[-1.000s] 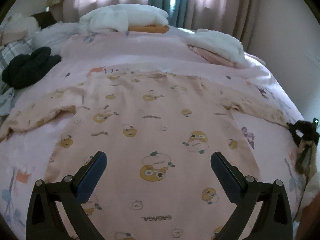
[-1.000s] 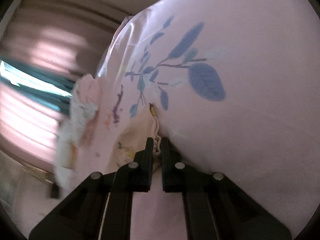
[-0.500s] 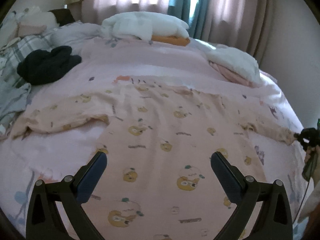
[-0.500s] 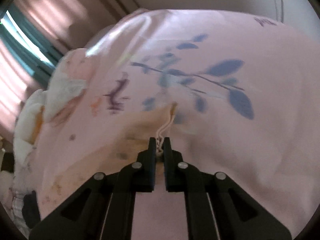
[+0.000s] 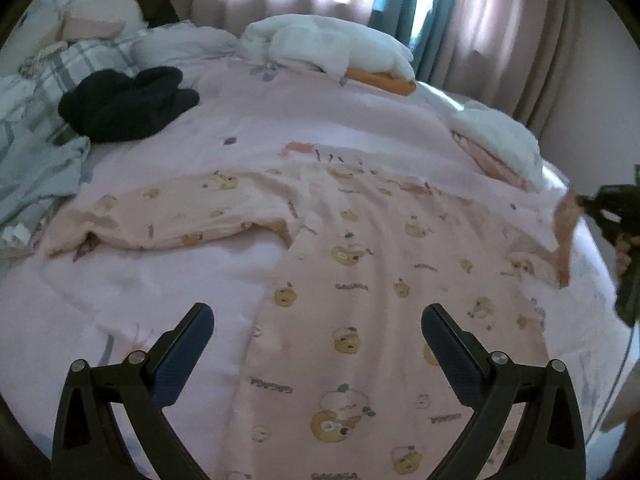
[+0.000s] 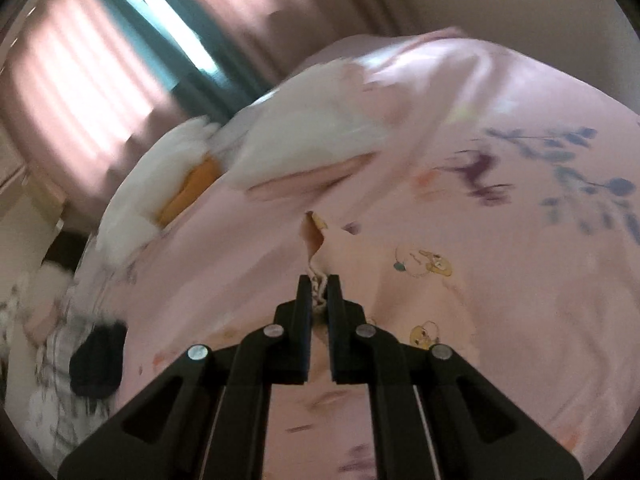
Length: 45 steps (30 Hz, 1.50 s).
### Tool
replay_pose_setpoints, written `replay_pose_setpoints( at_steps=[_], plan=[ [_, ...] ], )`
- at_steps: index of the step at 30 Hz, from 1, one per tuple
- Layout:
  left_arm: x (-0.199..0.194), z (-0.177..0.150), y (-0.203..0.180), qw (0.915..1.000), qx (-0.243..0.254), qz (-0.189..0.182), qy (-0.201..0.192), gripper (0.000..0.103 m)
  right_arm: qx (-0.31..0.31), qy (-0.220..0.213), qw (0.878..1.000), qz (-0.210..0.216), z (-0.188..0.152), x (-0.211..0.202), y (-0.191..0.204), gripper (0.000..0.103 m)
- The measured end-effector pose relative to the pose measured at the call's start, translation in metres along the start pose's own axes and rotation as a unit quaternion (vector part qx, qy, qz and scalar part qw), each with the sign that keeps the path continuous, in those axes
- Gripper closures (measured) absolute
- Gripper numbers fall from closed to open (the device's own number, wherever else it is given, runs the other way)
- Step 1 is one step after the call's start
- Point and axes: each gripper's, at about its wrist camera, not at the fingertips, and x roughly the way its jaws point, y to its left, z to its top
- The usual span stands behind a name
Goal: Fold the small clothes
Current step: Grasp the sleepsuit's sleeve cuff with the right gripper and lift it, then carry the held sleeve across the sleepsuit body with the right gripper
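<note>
**Printed top spread on a pink bed, one sleeve pinched up**

At far left on the bed, a plaid and pale-blue heap of bedding lies beside a black garment. The soft pink quilt carries faint leaf prints. Across its middle lies the peach top, thin cloth printed with cartoon bears, its left sleeve flat. The left gripper hangs over the hem, its 2 jaws spread wide, holding nothing. Behind, white folded items and pink curtains with a teal strip. At right, the right gripper, cut off by the left view's edge, is pressed together on the right sleeve's cuff, raised off the quilt. Its own view is motion-blurred.
</note>
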Motion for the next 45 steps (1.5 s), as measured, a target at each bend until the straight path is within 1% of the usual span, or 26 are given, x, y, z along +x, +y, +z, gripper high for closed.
replay_pose_setpoints(
  at_steps=[1, 3, 5, 6, 8, 9, 11, 12, 15, 17, 20, 25, 27, 30, 34, 37, 41, 45],
  plan=[
    [-0.001, 0.001, 0.007, 0.9999, -0.015, -0.007, 0.002, 0.0, -0.009, 0.012, 1.0, 0.015, -0.008, 0.007, 0.017, 0.096],
    [-0.003, 0.003, 0.021, 0.9991, -0.043, -0.008, 0.002, 0.0, -0.017, 0.028, 0.999, 0.031, -0.016, 0.017, 0.037, 0.096],
    [-0.006, 0.005, 0.036, 0.998, -0.062, 0.012, -0.003, 0.0, -0.024, 0.044, 0.998, 0.047, -0.03, 0.028, 0.058, 0.096],
    [-0.008, 0.006, 0.042, 0.9975, -0.065, 0.028, -0.01, 0.0, -0.033, 0.056, 0.996, 0.054, -0.041, 0.037, 0.075, 0.096],
    [-0.016, 0.007, 0.055, 0.9925, -0.065, 0.096, -0.038, 0.0, -0.051, 0.075, 0.994, 0.062, -0.056, 0.051, 0.097, 0.096],
    [-0.019, 0.008, 0.059, 0.9894, -0.061, 0.121, -0.051, 0.0, -0.062, 0.082, 0.993, 0.063, -0.064, 0.057, 0.107, 0.096],
    [-0.024, 0.01, 0.066, 0.9849, -0.049, 0.15, -0.07, 0.0, -0.081, 0.099, 0.99, 0.067, -0.086, 0.07, 0.13, 0.096],
    [-0.026, 0.01, 0.071, 0.9844, -0.045, 0.151, -0.078, 0.0, -0.087, 0.106, 0.988, 0.07, -0.095, 0.078, 0.139, 0.096],
    [-0.028, 0.01, 0.082, 0.9878, -0.045, 0.122, -0.086, 0.0, -0.099, 0.136, 0.983, 0.075, -0.12, 0.101, 0.161, 0.096],
    [-0.027, 0.009, 0.088, 0.9913, -0.052, 0.091, -0.08, 0.0, -0.096, 0.154, 0.98, 0.086, -0.136, 0.113, 0.172, 0.096],
    [-0.027, 0.008, 0.095, 0.9927, -0.065, 0.072, -0.072, 0.0, -0.111, 0.164, 0.977, 0.082, -0.155, 0.127, 0.192, 0.096],
    [-0.032, 0.008, 0.103, 0.9919, -0.065, 0.077, -0.078, 0.0, -0.101, 0.177, 0.975, 0.088, -0.168, 0.133, 0.198, 0.096],
    [-0.033, 0.008, 0.11, 0.9911, -0.081, 0.071, -0.078, 0.0, -0.1, 0.179, 0.975, 0.085, -0.17, 0.136, 0.198, 0.096],
    [-0.033, 0.008, 0.117, 0.9909, -0.095, 0.059, -0.076, 0.0, -0.087, 0.186, 0.974, 0.093, -0.174, 0.14, 0.201, 0.096],
    [-0.034, 0.007, 0.119, 0.9911, -0.091, 0.058, -0.078, 0.0, -0.089, 0.193, 0.971, 0.108, -0.182, 0.143, 0.214, 0.096],
    [-0.035, 0.007, 0.12, 0.9921, -0.081, 0.054, -0.078, 0.0, -0.104, 0.199, 0.969, 0.104, -0.191, 0.147, 0.224, 0.095],
    [-0.034, 0.006, 0.123, 0.9922, -0.083, 0.059, -0.071, 0.0, -0.087, 0.22, 0.964, 0.118, -0.202, 0.157, 0.226, 0.092],
    [-0.035, 0.007, 0.126, 0.9918, -0.092, 0.054, -0.071, 0.0, -0.093, 0.232, 0.963, 0.102, -0.211, 0.165, 0.225, 0.092]
  ],
)
